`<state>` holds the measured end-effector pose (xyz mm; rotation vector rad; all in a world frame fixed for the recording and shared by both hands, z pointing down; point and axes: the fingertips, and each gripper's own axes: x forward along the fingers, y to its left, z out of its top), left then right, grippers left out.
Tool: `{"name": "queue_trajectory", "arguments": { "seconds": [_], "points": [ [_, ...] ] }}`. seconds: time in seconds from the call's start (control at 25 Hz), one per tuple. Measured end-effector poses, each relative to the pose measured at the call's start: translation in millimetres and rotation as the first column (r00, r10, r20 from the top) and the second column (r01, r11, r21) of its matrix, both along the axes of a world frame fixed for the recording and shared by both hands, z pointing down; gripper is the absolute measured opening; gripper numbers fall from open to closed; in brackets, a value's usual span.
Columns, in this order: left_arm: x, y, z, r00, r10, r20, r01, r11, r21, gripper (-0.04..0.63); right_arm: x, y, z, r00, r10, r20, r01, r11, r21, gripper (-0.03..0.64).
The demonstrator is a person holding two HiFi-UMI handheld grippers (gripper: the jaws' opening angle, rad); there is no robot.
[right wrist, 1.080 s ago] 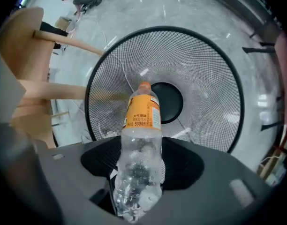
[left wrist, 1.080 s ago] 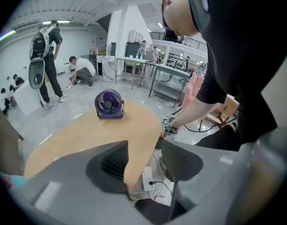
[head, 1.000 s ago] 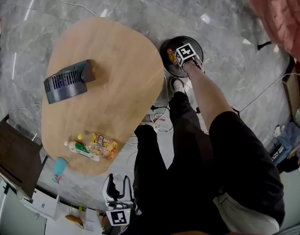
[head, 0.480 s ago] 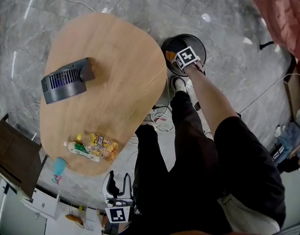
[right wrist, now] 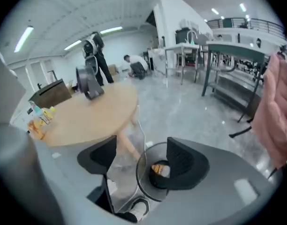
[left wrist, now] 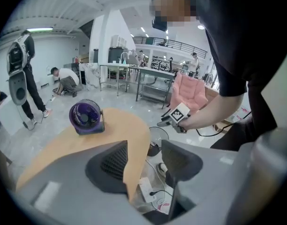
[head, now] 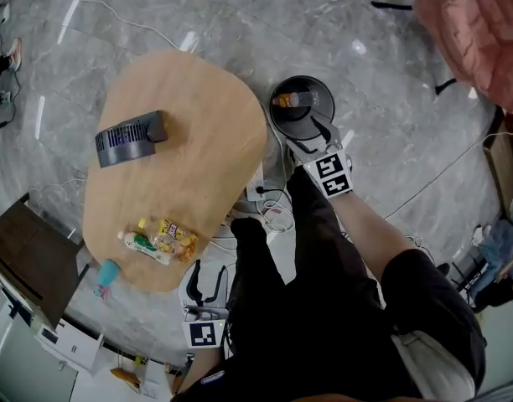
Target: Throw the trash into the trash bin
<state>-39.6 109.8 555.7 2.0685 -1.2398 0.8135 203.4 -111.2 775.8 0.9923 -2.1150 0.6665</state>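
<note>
Our right gripper [head: 313, 134] has jaws that have just been opening, nothing between them. The orange trash [head: 285, 100] lies in the trash bin [head: 277, 120] below them, upper middle. Left gripper [head: 204, 285] gapes empty, lower left.

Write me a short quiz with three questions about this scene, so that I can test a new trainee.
1. True or false: the trash bin already holds an orange item.
2. Which thing stands on the table apart from the snack packets? A. a fan B. a kettle C. a lamp
3. In what state is the right gripper?
Key: 1. True. 2. A. 3. Open and empty, pointing down at the bin; its jaws have just been opening, with nothing between them.
</note>
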Motion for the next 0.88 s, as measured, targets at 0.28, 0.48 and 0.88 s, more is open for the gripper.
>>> {"name": "queue_trajectory", "arguments": {
  "seconds": [0.28,0.48,0.88],
  "points": [
    [25.1,-51.8,10.9,0.996,-0.046,0.073,0.041,0.997,0.070,0.224,-64.4,12.2,-187.1,0.937,-0.208,0.279,0.134,0.955,0.264,0.364],
    [27.4,-79.1,6.0,0.991,-0.127,0.034,0.117,0.968,0.223,0.238,-105.1,32.8,-235.1,0.881,-0.266,0.392,0.133,0.933,0.333,0.364],
    [-102.5,7.4,12.7,0.923,-0.366,0.120,0.327,0.909,0.258,0.258,-221.0,150.9,-197.5,0.833,-0.400,0.381,0.366,0.916,0.163,0.367]
  ]
}}
